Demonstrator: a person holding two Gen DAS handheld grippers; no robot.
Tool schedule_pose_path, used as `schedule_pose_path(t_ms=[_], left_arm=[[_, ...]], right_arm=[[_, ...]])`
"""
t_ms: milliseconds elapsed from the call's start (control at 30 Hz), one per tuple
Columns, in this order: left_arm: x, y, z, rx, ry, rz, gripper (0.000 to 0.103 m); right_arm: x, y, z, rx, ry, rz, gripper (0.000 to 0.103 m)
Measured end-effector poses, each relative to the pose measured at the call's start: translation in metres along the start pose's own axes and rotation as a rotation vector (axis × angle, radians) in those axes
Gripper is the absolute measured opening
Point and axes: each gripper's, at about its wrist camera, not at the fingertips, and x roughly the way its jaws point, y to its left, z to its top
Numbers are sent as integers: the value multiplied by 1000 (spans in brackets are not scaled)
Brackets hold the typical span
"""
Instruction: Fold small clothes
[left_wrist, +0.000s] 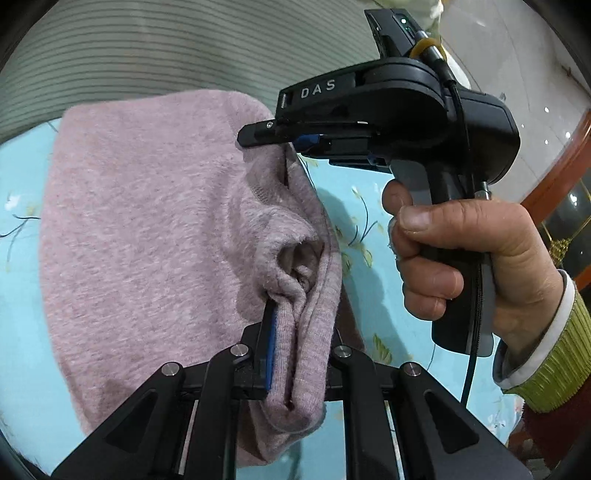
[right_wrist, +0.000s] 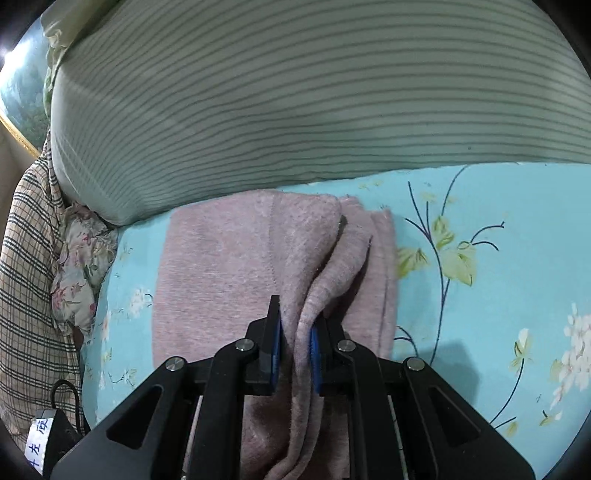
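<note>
Now both grippers, left gripper (left_wrist: 295, 354) & right gripper (right_wrist: 295, 354), pinch the fuzzy pink knit garment (left_wrist: 147, 221); carry its edge level toward 9 o'clock, hems aligned.

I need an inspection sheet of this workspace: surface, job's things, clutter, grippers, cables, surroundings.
Surface: light blue floral sheet.
Job's things: pink knit garment, partly folded, its edge lifted.
Clutter: striped green bedding behind; plaid cloth and floral cloth at the side.
Grippers: left gripper and right gripper both shut on the garment's edge; a hand holds the right one.
Cables: black cable hanging from the right handle.
Surroundings: framed picture; tiled floor.
</note>
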Motion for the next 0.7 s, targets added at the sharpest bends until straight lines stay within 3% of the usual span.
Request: schedule_pose_path(t_ms=[167, 233, 267, 333, 400, 567, 700], left_arm=[[25, 1, 9, -8, 40, -1, 14], [29, 3, 16, -16, 50, -14, 17], [28, 3, 17, -19, 49, -20, 23], [24, 8, 17, -25, 53, -43, 39], [5, 22, 11, -36, 41, -58, 58], [-31, 43, -3, -71, 18, -65, 69], [-53, 75, -15, -136, 5, -13, 74]], right_arm=[[3, -5, -1, 4, -2, -16, 18], [-6, -4, -3, 21, -13, -52, 38], [-13, -5, -5, 28, -25, -59, 43], [-29, -6, -13, 43, -53, -69, 64], [-42, -6, -23, 57, -74, -79, 80], [-56, -5, -62, 94, -41, -52, 82], [-53, -3, -87, 112, 2, -33, 82]])
